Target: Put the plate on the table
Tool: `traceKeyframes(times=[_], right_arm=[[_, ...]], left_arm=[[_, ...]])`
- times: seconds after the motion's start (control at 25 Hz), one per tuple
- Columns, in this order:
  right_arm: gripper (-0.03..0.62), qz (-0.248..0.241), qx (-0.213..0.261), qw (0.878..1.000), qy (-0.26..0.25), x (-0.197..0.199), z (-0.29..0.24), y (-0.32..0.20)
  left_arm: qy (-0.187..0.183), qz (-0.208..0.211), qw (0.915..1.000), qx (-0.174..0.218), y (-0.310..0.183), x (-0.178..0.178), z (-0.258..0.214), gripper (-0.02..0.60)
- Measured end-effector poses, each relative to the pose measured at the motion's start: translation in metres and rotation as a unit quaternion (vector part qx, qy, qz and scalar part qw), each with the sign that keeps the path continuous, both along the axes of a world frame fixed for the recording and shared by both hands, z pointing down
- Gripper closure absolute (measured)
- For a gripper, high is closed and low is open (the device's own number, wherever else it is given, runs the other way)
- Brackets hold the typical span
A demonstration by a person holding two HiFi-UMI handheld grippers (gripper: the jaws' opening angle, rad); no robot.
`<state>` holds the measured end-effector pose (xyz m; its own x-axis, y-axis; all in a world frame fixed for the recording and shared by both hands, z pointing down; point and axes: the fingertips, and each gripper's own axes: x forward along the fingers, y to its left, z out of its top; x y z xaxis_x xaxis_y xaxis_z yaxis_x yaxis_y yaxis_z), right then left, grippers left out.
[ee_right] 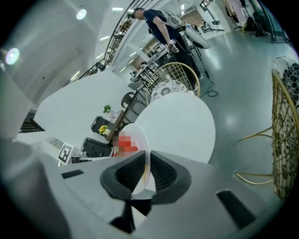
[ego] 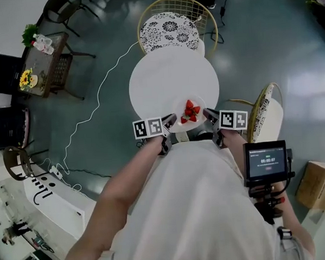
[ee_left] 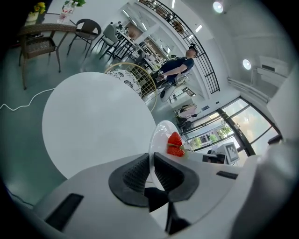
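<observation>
A small white plate [ego: 178, 122] carrying red strawberries [ego: 190, 111] is held between both grippers over the near edge of the round white table [ego: 165, 77]. My left gripper [ego: 169, 120] is shut on the plate's left rim, and my right gripper [ego: 208, 114] is shut on its right rim. In the left gripper view the plate [ee_left: 160, 137] runs edge-on between the pads [ee_left: 138, 172] with the strawberries [ee_left: 175, 144] beyond. In the right gripper view the plate [ee_right: 135, 135] is likewise pinched between the pads [ee_right: 161, 173]. Whether the plate touches the table cannot be told.
A gold wire chair [ego: 176, 23] with a patterned cushion stands at the table's far side; another chair [ego: 267, 113] stands to its right. A white cable [ego: 96, 103] trails over the floor on the left. A wooden side table [ego: 45, 62] with flowers is far left. A person [ee_right: 161, 25] stands beyond.
</observation>
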<state>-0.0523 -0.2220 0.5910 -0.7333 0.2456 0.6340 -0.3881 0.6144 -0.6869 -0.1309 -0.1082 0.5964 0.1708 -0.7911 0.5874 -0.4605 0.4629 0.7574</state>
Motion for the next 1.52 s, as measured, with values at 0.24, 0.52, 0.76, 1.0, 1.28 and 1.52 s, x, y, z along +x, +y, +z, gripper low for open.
traceKeyframes(times=[0.24,0.52,0.76,1.0,1.28,1.52], right_arm=[[0.553,-0.024,-0.004,1.000,0.005,-0.037,0.010,0.013],[0.553,-0.045,-0.003,0.999,0.011,-0.048,0.001,0.024],[0.553,-0.047,-0.015,0.999,0.013,-0.052,0.006,0.020],[0.553,-0.038,-0.048,0.998,0.015,-0.072,0.036,-0.020],[0.553,-0.026,-0.072,0.997,0.019,-0.083,0.052,-0.047],[0.553,-0.025,-0.081,0.996,0.029,-0.101,0.070,-0.059]], left_arm=[[0.001,-0.022,0.9998,-0.005,0.016,-0.033,0.010,0.545],[0.006,-0.042,0.9990,-0.015,0.032,-0.038,0.003,0.543],[0.005,-0.036,0.9988,-0.033,0.026,-0.042,0.008,0.543],[0.010,-0.020,0.9978,-0.063,-0.016,-0.066,0.034,0.543],[0.008,0.001,0.9958,-0.091,-0.045,-0.079,0.047,0.543],[-0.020,0.026,0.9919,-0.123,-0.062,-0.104,0.064,0.543]])
